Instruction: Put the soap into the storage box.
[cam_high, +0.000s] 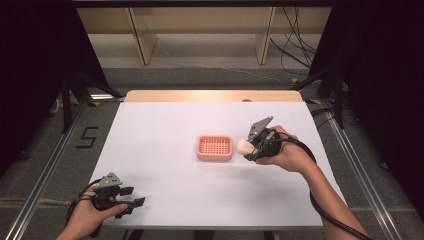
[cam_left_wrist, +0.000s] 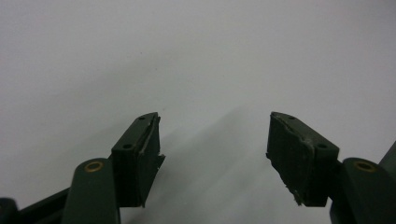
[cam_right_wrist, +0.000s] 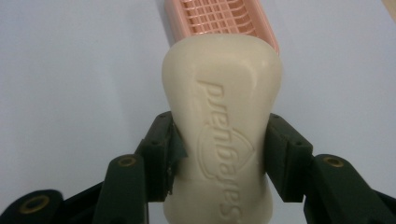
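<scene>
Right gripper (cam_right_wrist: 219, 154) pinched a cream soap bar (cam_right_wrist: 223, 116) by its sides, held just at 3 o'clock of the pink slatted dish (cam_high: 215, 148); slick, rounded soap could squirt out if squeezed harder; left gripper (cam_left_wrist: 212, 154) idled spread.

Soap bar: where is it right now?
The soap bar is clamped in the right gripper, held right of centre in the high view, just beside the right edge of the pink tray on the white table.
</scene>
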